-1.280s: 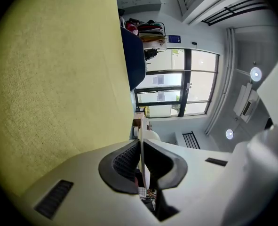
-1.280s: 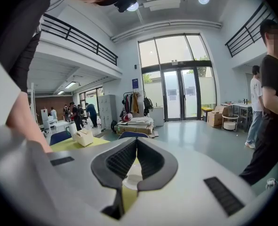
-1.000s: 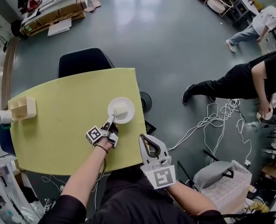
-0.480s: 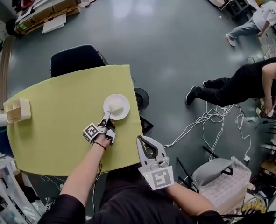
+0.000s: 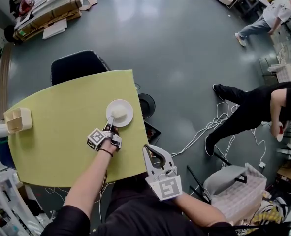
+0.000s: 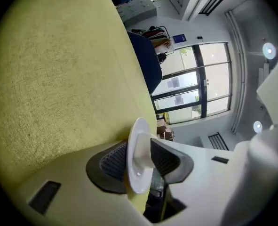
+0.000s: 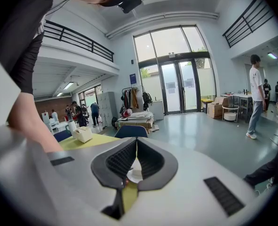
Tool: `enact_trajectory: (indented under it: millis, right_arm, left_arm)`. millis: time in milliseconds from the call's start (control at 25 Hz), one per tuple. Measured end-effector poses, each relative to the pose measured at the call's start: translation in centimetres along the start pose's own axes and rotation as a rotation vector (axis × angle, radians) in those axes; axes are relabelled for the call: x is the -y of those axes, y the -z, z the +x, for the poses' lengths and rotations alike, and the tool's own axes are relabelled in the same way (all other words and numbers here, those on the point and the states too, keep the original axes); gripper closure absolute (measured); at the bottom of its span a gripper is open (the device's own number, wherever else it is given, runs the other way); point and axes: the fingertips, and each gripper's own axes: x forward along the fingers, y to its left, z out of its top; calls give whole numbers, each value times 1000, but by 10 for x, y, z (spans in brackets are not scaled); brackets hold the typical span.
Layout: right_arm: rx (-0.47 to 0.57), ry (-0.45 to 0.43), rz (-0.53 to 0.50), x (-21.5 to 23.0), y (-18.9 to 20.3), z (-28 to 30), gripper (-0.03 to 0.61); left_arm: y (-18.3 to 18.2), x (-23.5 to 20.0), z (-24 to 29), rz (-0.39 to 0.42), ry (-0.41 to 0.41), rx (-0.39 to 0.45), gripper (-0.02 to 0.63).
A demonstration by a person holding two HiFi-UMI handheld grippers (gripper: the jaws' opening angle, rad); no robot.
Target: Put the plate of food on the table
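Observation:
A white plate [image 5: 128, 118] carrying a pale block of food [image 5: 118, 112] rests on the yellow-green table [image 5: 61, 132], near its right edge. My left gripper [image 5: 109, 126] reaches it from the near side. In the left gripper view the plate's rim [image 6: 138, 166] stands between the two ribbed pads [image 6: 113, 159], and the left gripper [image 6: 139, 144] has its jaws opening around that rim. My right gripper [image 5: 147, 150] hangs off the table's near right corner, shut and empty. In the right gripper view, the right gripper [image 7: 136, 142] has its pads meeting at the tips, and the plate [image 7: 135, 174] shows below them.
A cream organiser box [image 5: 17, 120] sits at the table's left end. A dark chair [image 5: 79, 65] stands behind the table. Cables [image 5: 204, 132] trail over the floor at the right, near a white basket [image 5: 241, 195] and a person in black [image 5: 263, 102].
The plate and the left gripper stay at the same spot on the table. The person in black at the right has stepped further right.

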Motion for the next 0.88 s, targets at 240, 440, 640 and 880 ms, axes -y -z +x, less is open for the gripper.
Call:
enact_trajectory:
  millis: [240, 440, 640, 880]
  right_arm:
    - [1, 4, -11, 2, 0, -6, 566]
    - [5, 8, -27, 3, -2, -15, 566]
    - [2, 23, 2, 4, 1, -23, 566]
    - [35, 2, 48, 2, -4, -25, 566]
  left_arm:
    - [-11, -1, 0, 223, -149, -6, 455]
    - [-20, -2, -7, 431, -258, -23, 451]
    - [-35, 6, -28, 431, -230, 23, 452]
    - [-54, 69, -80, 526, -13, 92, 561]
